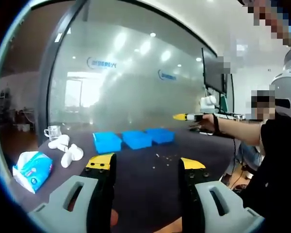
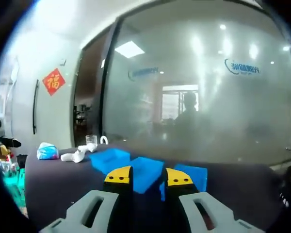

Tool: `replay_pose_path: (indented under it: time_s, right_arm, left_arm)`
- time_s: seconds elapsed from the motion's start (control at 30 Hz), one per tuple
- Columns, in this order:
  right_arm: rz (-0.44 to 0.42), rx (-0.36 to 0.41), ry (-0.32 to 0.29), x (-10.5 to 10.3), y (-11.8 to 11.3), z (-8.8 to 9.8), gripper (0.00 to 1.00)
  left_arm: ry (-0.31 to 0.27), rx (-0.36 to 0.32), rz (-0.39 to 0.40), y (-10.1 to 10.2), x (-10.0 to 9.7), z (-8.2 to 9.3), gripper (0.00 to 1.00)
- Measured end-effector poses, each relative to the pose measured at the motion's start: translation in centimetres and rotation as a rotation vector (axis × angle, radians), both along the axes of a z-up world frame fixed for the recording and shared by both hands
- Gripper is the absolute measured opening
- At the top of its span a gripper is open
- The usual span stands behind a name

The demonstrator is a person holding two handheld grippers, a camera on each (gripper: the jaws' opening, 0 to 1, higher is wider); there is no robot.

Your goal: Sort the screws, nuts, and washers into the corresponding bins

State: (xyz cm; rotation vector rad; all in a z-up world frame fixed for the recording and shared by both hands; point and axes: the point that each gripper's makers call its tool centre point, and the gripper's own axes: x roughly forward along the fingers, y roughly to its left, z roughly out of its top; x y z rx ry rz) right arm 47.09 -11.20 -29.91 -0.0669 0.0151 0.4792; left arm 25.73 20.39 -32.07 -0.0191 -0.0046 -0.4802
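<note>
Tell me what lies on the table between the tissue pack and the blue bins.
In the left gripper view, white pipe fittings lie between the tissue pack and the blue bins; a clear glass cup stands behind them.

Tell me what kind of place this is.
Probably an office: a frosted glass wall with logos, a monitor on a desk, and three blue bins on a dark table.

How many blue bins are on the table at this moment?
3. In the left gripper view they sit in a row at the table's far side: left blue bin, middle blue bin, right blue bin. None looks hidden.
</note>
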Motion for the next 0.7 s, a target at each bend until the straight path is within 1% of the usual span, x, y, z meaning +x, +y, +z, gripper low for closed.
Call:
replay_pose_path:
  time_s: [0.13, 0.17, 0.2, 0.23, 0.4, 0.5, 0.53, 0.7]
  right_arm:
    - [0.033, -0.024, -0.011, -3.1, 0.2, -0.2, 0.21]
    - [0.037, -0.03, -0.011, -3.6, 0.2, -0.3, 0.22]
    - [0.043, -0.035, -0.012, -4.6, 0.1, -0.5, 0.22]
    - [0.048, -0.03, -0.015, -5.4, -0.1, -0.4, 0.22]
    - [0.064, -0.012, -0.013, -7.8, -1.4, -1.0, 0.23]
    - [0.085, 0.007, 0.006, -9.4, -2.0, -1.5, 0.26]
    - [0.085, 0.01, 0.007, -10.0, -2.4, -1.7, 0.26]
    - [0.078, 0.029, 0.019, -11.9, -4.0, -2.3, 0.26]
  left_arm:
    - [-0.002, 0.007, -0.009, -0.3, 0.0, 0.1, 0.5]
    - [-0.003, 0.008, -0.011, -0.4, -0.1, 0.2, 0.5]
    - [-0.002, 0.009, -0.012, -0.5, -0.1, 0.2, 0.5]
    - [-0.002, 0.011, -0.013, -0.5, -0.1, 0.2, 0.5]
    - [-0.001, 0.018, -0.014, -0.7, -0.1, 0.2, 0.5]
    - [0.0, 0.027, -0.015, -0.8, 0.0, 0.2, 0.5]
    - [0.0, 0.027, -0.015, -0.8, 0.1, 0.2, 0.5]
    - [0.003, 0.034, -0.023, -1.1, 0.6, 0.1, 0.5]
